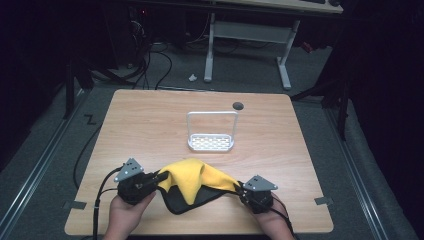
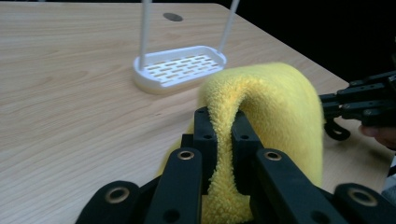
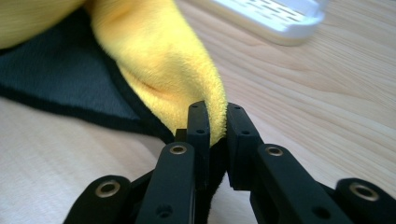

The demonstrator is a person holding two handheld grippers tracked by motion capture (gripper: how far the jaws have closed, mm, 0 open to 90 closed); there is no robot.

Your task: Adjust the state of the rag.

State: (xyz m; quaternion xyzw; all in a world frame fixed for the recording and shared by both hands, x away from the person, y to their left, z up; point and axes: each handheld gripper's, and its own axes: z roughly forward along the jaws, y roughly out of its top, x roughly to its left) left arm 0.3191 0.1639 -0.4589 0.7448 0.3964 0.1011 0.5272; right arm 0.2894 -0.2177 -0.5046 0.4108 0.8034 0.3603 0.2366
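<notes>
Both grippers are clenched on the same cloth: the left gripper (image 1: 161, 177) pinches a fold of the yellow fleece between its two black jaws, and the right gripper (image 1: 239, 189) nips the opposite corner, where yellow pile meets the dark underside. Each is held in a hand, the left hand (image 1: 127, 215) and the right hand (image 1: 274, 223) coming in from the near edge of the wooden table (image 1: 150, 125).

Across the near part of that table, the cloth (image 1: 192, 180) spans between the two grippers. Its yellow face humps up in the middle, and its dark grey lining with a black hem sags onto the wood below and toward the person. In the left gripper view the yellow fleece (image 2: 275, 107) arches over from the jaws like a thick roll, with the other gripper (image 2: 364, 100) beyond it to the right.

Farther back, well apart from the cloth, stands a small white rack (image 1: 211, 142): a slotted tray base with a tall thin wire loop rising from its back edge.

Beyond the rack, near the far edge, sits a small dark round cable port (image 1: 238, 105)
</notes>
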